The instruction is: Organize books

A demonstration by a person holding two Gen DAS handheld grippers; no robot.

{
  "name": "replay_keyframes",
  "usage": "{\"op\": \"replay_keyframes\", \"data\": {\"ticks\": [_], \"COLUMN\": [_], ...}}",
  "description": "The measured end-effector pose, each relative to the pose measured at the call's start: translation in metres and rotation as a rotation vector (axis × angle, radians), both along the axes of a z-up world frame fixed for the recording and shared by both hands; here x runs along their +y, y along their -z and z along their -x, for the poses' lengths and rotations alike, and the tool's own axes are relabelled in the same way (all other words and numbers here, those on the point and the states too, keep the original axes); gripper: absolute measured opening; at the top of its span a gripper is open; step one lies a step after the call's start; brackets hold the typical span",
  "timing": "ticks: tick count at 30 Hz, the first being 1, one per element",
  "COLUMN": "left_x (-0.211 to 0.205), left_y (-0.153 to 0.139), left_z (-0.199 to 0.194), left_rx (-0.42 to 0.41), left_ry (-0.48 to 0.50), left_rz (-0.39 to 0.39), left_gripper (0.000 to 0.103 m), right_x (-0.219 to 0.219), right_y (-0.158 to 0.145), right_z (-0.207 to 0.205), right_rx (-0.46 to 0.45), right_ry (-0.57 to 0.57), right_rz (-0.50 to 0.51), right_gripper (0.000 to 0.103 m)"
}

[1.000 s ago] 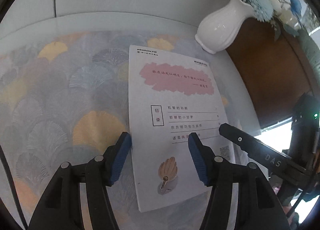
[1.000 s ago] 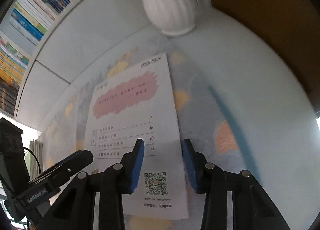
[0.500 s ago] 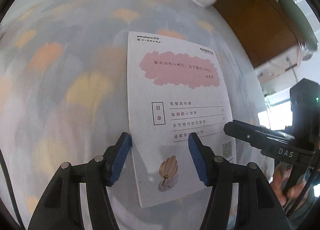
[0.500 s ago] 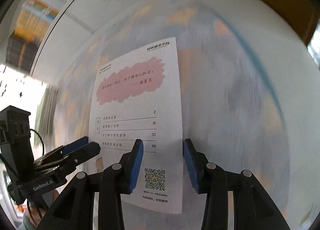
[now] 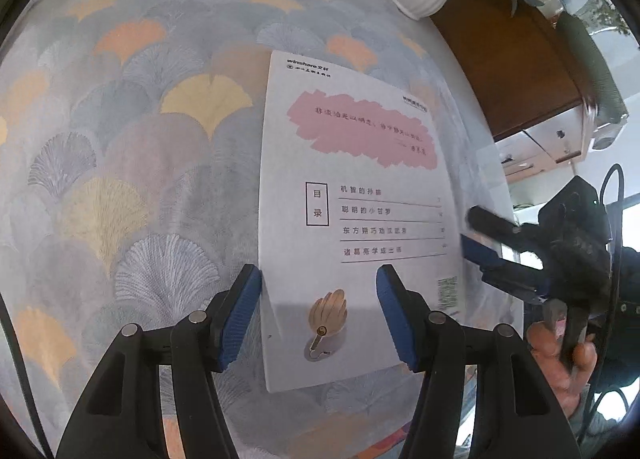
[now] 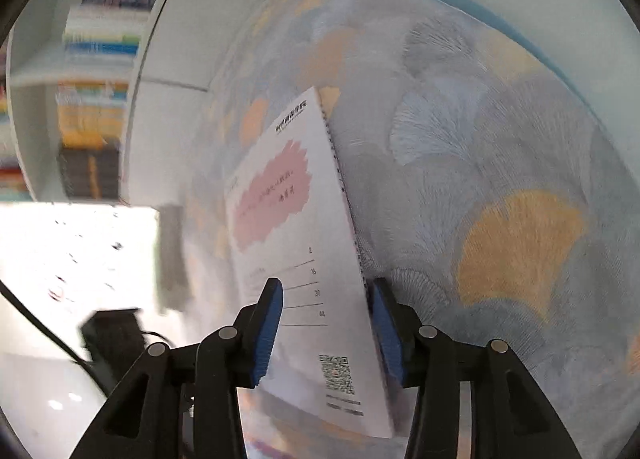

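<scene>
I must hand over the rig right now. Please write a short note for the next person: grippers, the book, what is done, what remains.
Left gripper: open, over the lower left corner of the white book.
Right gripper: jaws have just been opening; the book's right edge stands between them, not clamped as far as I can see.
Book: on the patterned tablecloth, right side apparently tilted up.
Done: nothing shelved.
Left: grip the book and probably take it to the bookshelf.
</scene>
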State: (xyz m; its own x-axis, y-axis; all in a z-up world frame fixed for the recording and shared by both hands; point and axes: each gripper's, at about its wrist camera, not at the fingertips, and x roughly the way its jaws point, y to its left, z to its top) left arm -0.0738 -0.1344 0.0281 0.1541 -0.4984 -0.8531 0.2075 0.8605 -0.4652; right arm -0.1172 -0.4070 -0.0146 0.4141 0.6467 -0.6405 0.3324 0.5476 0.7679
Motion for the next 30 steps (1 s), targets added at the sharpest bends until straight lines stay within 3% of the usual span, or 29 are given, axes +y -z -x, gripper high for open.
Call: {"op": "replay_keyframes", "data": {"ticks": [4,6,10,15,19,22,26,27,30], "left_x": [0.010,0.020,0.060,0.144,0.204,0.244,0.264,0.259,0.245], "left_y": [0.001,-0.001,-0.024,-0.069,-0.088,-0.088,-0.062,-0.054,-0.026], "left_z": [0.003,0.003,0.002,0.008,0.012,0.019,0.019,0.015,0.012], "left_rx": [-0.010,0.005,-0.047,-0.162,-0.227,-0.229,-0.141,-0.113,-0.054], "left_ry": [0.029,0.018,-0.088,-0.250,-0.367,-0.415,-0.376,-0.355,-0.288], "left_rz": [0.021,0.054,0.096,0.131,0.119,0.097,0.111,0.109,0.114], "left_gripper": [0.057,0.057,0.057,0.057,0.057,0.057,0.057,0.057,0.057], "right_x": [-0.005,0.009,0.046,0.106,0.162,0.204,0.243,0.248,0.254], "right_y": [-0.014,-0.031,-0.074,-0.115,-0.115,-0.107,-0.097,-0.093,-0.082], "right_z": [0.010,0.008,-0.007,-0.028,-0.053,-0.061,-0.061,-0.059,-0.052], "right_rx": [-0.078,-0.129,-0.208,-0.274,-0.265,-0.229,-0.177,-0.159,-0.125], "right_ry": [0.031,0.017,-0.034,-0.150,-0.228,-0.292,-0.360,-0.362,-0.366], "right_rz": [-0.215,-0.269,-0.208,-0.178,-0.231,-0.233,-0.138,-0.077,0.124], "right_gripper": [0.045,0.045,0.045,0.047,0.048,0.048,0.052,0.058,0.059]}}
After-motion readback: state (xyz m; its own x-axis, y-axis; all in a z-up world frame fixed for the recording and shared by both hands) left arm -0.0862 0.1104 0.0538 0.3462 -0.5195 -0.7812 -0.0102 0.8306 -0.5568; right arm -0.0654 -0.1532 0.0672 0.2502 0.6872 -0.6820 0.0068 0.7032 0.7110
